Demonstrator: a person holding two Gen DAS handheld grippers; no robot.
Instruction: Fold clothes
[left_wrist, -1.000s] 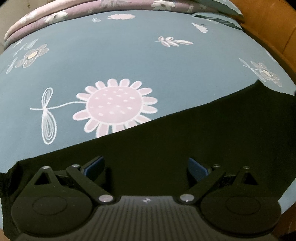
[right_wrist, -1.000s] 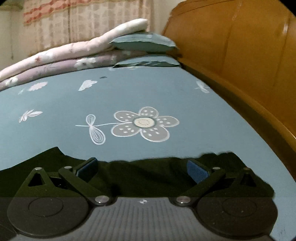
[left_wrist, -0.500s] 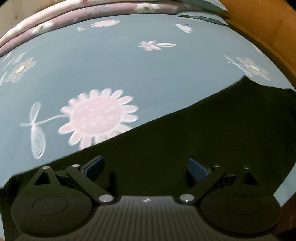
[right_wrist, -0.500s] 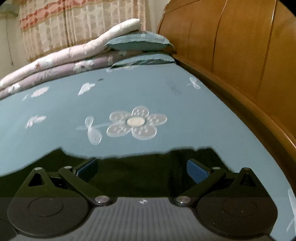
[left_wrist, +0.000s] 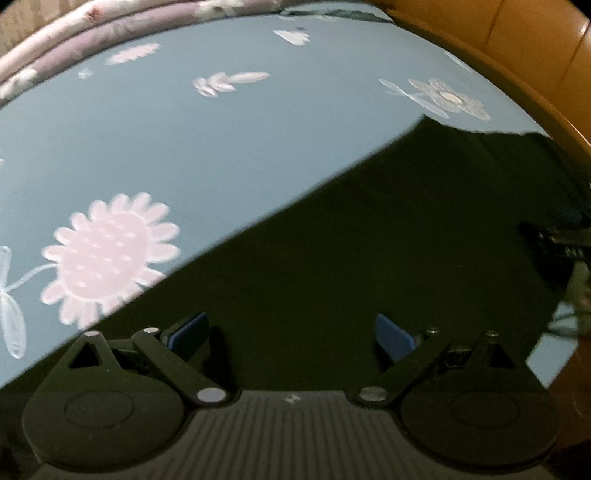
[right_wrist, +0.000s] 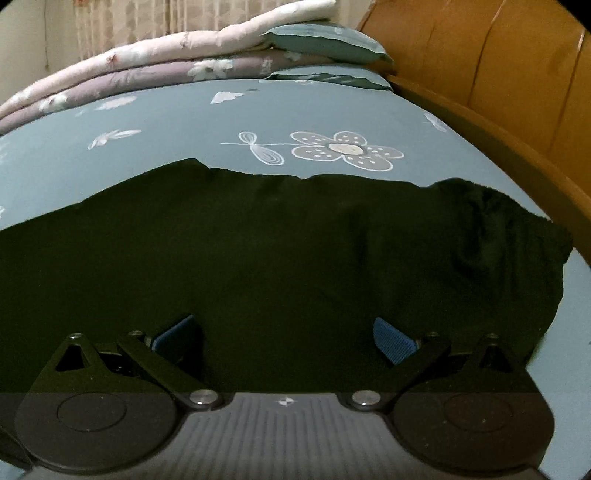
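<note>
On the blue flower sheet (right_wrist: 192, 110) we see a black cloth (right_wrist: 277, 240) spread flat — our left gripper (left_wrist: 291, 332) and right gripper (right_wrist: 284, 332) both gape wide above it, holding nothing.

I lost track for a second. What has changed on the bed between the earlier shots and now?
Both views now show far more of the black garment: the right tongs and left tongs seem to have drawn back or risen over it. Nothing was gripped or released; both stay open. The garment still lies spread on the blue sheet, quilts unmoved.
</note>
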